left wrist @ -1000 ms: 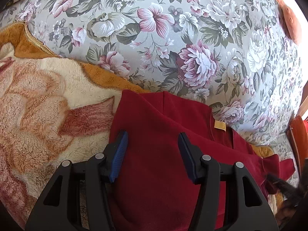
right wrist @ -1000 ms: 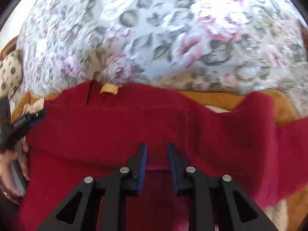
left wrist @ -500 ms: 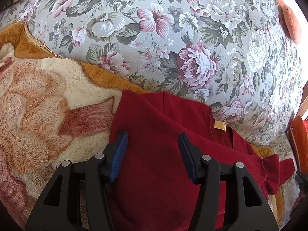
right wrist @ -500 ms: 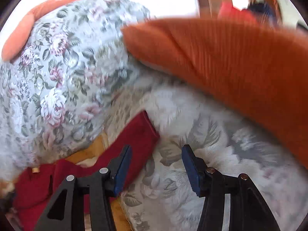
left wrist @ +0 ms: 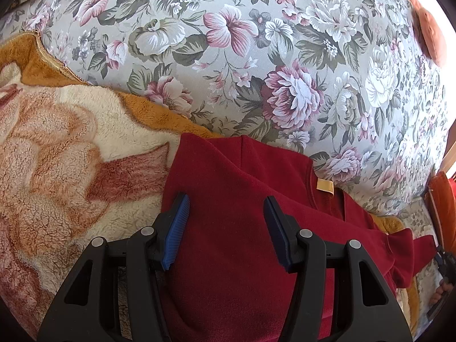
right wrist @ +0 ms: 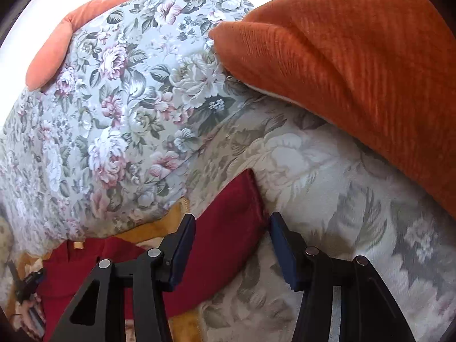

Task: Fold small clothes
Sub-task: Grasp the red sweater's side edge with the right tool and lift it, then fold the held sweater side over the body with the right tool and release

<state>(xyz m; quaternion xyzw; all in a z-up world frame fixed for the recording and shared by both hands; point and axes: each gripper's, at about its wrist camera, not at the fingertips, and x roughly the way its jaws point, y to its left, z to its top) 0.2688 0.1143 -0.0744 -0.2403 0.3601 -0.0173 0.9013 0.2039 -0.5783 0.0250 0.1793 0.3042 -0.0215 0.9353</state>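
Observation:
A dark red fleece top lies on a plush orange and cream blanket, its collar with a yellow tag toward the floral sofa back. My left gripper is open just above the top's left shoulder part, holding nothing. My right gripper is open over the end of the top's right sleeve, whose cuff lies between the jaws. The cuff end shows at the far right of the left wrist view.
The floral sofa back rises right behind the top. An orange ribbed cushion leans at the right end of the seat, above pale floral upholstery. A second orange cushion sits on the sofa back.
My right gripper has opened, left the middle of the top and swung right to the sleeve end. The left gripper has stayed still and open.

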